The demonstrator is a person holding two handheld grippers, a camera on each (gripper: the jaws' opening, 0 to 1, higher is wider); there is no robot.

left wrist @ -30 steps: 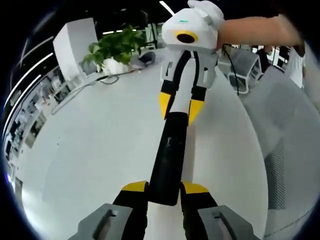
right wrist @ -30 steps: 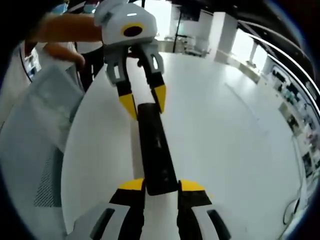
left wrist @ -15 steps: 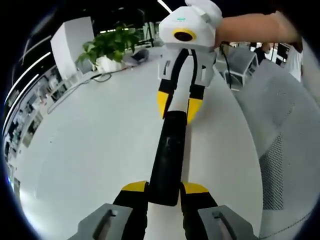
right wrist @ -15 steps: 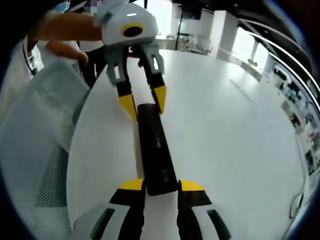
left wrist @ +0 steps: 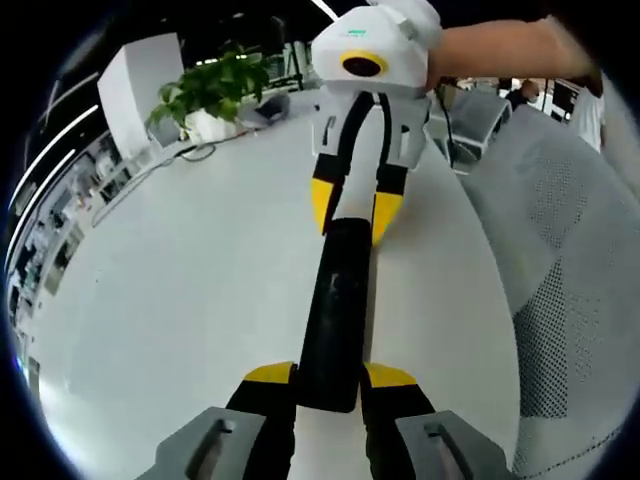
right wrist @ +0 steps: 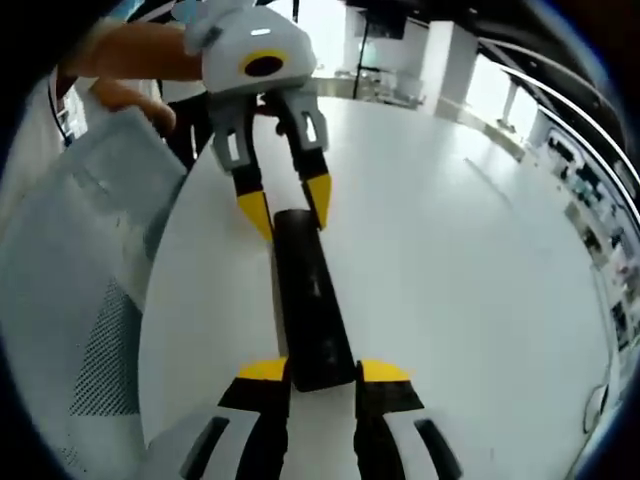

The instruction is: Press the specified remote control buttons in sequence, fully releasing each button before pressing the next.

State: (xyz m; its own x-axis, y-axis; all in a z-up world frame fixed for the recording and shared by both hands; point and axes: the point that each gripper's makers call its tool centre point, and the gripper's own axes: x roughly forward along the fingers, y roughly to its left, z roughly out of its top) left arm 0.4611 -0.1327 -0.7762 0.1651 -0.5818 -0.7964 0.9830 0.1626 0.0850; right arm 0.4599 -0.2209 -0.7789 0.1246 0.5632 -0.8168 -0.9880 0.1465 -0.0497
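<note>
A long black remote control (left wrist: 335,310) hangs lengthwise over the white table (left wrist: 180,290), held at both ends. In the left gripper view my left gripper (left wrist: 330,378) is shut on its near end, yellow fingertips (left wrist: 270,374) on either side. My right gripper (left wrist: 355,212) comes in from the top, held by a person's hand, and is shut on the far end. The right gripper view mirrors this: the right gripper (right wrist: 322,372) clamps the near end of the remote control (right wrist: 310,300), and the left gripper (right wrist: 287,205) clamps the far end. The buttons are too dark to make out.
A potted plant (left wrist: 210,95) and a cable (left wrist: 170,165) sit at the far edge of the table, with a white pillar (left wrist: 145,85) behind. A grey mesh chair (left wrist: 570,280) stands beside the table's edge, also seen as the chair (right wrist: 70,290).
Both views have drifted slightly with the hands. The remote stays clamped at both ends, with no visible change in either grip.
</note>
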